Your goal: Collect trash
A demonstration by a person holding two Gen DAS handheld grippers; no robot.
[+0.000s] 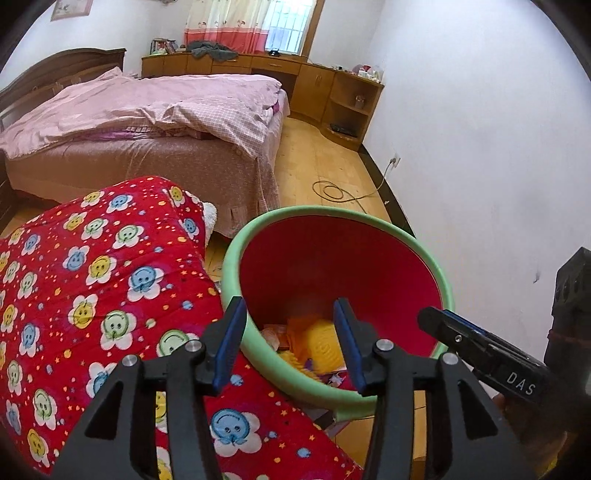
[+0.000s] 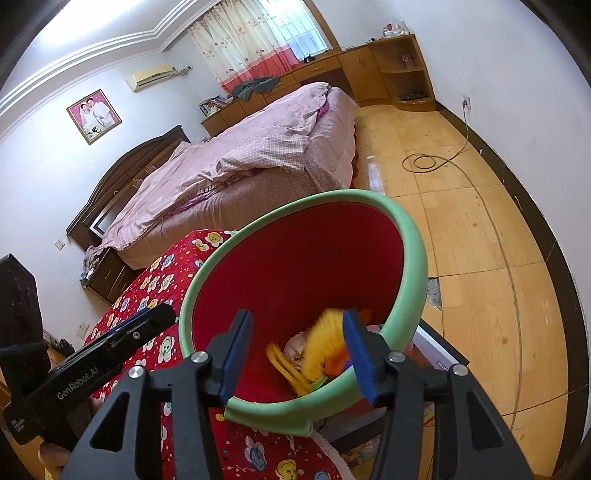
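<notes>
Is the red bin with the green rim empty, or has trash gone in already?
Not empty. The bin holds yellow and orange trash at its bottom, seen in both wrist views; most of the red inside is still bare.

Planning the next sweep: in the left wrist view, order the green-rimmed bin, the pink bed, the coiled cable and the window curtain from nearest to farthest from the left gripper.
1. Green-rimmed bin, just under the left gripper.
2. Coiled cable, on the floor beyond the bin.
3. Pink bed, left, roughly level with the cable; too close to call.
4. Window curtain, far wall.

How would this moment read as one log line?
left hand-held gripper open | right hand-held gripper open | both over bin | trash inside
</notes>
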